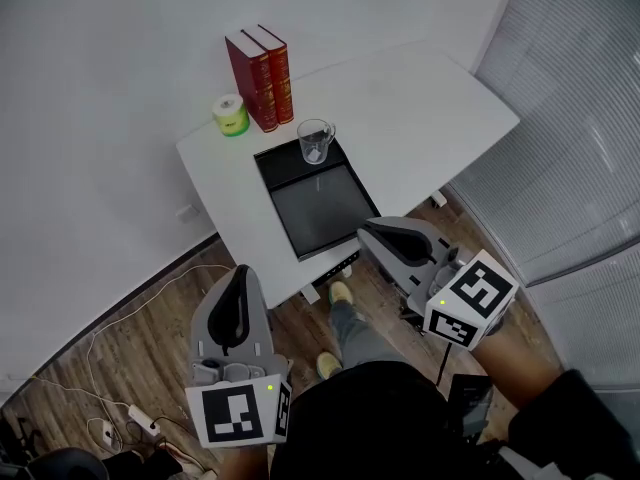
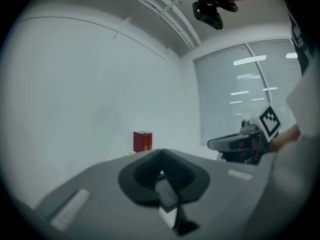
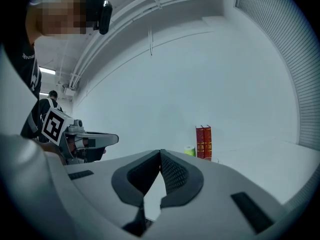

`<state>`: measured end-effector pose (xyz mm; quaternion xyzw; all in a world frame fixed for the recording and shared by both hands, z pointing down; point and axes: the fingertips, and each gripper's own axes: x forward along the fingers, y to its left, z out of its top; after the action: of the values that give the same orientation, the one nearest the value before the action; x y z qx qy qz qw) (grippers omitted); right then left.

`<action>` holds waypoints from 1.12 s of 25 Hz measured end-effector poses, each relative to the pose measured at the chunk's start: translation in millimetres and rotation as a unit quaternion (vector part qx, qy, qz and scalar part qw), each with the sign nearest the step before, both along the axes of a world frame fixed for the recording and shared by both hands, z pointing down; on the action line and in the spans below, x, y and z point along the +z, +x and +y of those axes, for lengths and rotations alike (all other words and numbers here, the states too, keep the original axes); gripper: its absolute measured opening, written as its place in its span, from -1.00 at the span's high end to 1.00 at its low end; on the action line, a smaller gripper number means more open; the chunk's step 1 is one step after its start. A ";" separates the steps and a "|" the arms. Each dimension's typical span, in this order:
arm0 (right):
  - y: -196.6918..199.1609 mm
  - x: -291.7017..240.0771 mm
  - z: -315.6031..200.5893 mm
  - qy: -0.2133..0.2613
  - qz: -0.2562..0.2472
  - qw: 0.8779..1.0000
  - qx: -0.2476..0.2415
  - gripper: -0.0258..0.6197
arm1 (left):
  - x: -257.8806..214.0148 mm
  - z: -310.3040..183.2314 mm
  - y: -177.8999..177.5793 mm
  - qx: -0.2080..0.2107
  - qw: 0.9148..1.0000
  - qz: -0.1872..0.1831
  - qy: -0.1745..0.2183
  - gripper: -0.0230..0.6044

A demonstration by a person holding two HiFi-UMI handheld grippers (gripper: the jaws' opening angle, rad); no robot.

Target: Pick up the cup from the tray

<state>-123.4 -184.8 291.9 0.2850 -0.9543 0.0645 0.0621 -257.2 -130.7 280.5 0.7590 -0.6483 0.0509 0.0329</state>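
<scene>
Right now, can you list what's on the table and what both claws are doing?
cup: clear glass, upright at the tray's far end
tray: black, on the white table
books: two red, upright behind the tray
roll: green, beside the books
left claw: shut, empty, away from the cup
right claw: shut, empty, away from the cup

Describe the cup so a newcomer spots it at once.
On the white table lies a black tray. The cup stands at its far end, nearest the red books. Unlike the books and green roll, it is clear glass.
</scene>
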 end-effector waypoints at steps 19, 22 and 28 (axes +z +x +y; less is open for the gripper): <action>0.0 15.2 -111.7 -0.028 -0.001 0.999 -0.022 0.87 | 8.1 -101.4 0.4 -0.019 0.999 -0.008 -0.024 0.91; 4.1 18.1 -132.2 -0.033 0.002 0.999 -0.022 0.87 | 10.6 -121.4 3.0 -0.020 0.999 -0.006 -0.029 0.91; 10.7 26.9 -166.6 -0.047 0.013 0.999 -0.021 0.87 | 12.6 -147.8 4.5 -0.028 0.999 -0.008 -0.039 0.91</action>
<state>-112.6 -351.4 318.8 0.2622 -0.9552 0.1042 0.0893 -252.8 -278.6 293.0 0.7382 -0.6671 0.0815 0.0589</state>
